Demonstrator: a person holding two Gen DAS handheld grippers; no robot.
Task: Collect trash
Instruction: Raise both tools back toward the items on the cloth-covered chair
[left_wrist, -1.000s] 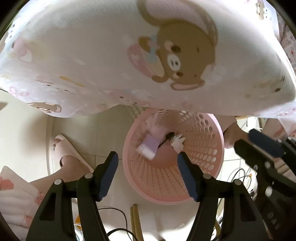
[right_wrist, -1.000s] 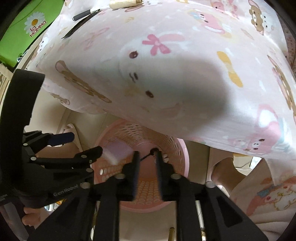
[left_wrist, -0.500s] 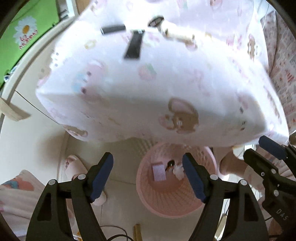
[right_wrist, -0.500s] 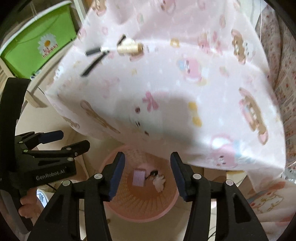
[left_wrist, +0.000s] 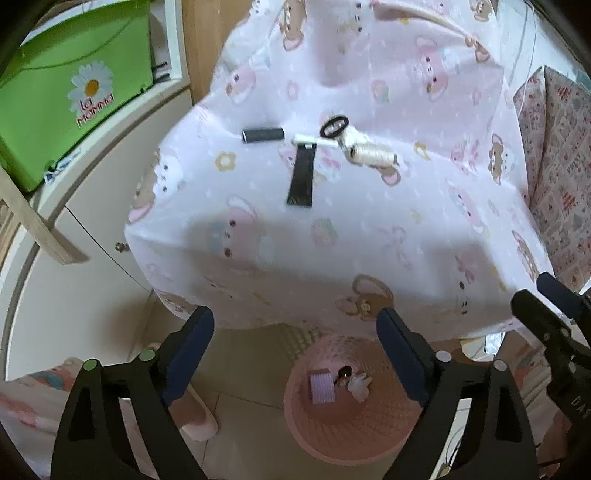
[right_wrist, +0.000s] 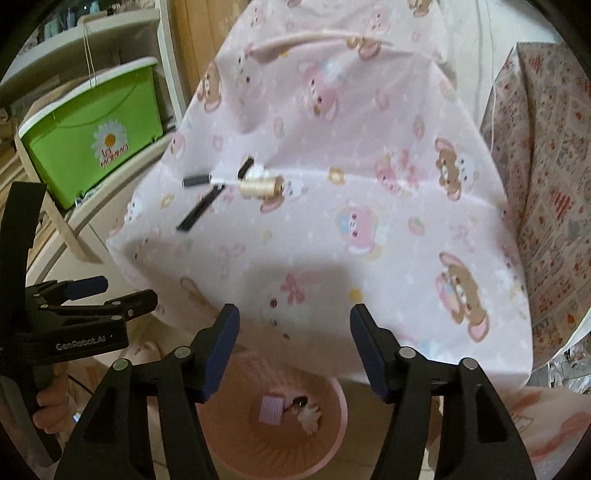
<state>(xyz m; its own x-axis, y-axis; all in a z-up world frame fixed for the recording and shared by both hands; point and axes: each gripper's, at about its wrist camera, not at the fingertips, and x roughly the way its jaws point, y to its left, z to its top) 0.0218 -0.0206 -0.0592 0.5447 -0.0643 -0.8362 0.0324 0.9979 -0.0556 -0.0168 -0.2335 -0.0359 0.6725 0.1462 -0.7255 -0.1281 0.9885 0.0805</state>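
Nearest to both cameras, the left gripper (left_wrist: 293, 356) and the right gripper (right_wrist: 293, 349) hold nothing, and the jaws of both are opening, wider than a second ago. Below them on the floor stands the pink perforated basket (left_wrist: 343, 439), which looked much bigger a second ago; both hands have risen away from it. Inside lie a small lilac ribbed piece (left_wrist: 322, 386), a crumpled white scrap (left_wrist: 357, 384) and a small dark bit between them, so this trash seems delivered. Farther away, on the table under the pink cartoon tablecloth (left_wrist: 369, 240), a black strip (left_wrist: 303, 180), a dark cylinder (left_wrist: 263, 134), a black ring (left_wrist: 334, 126) and a spool of cream thread (left_wrist: 373, 157) are now visible, probably the next things to collect.
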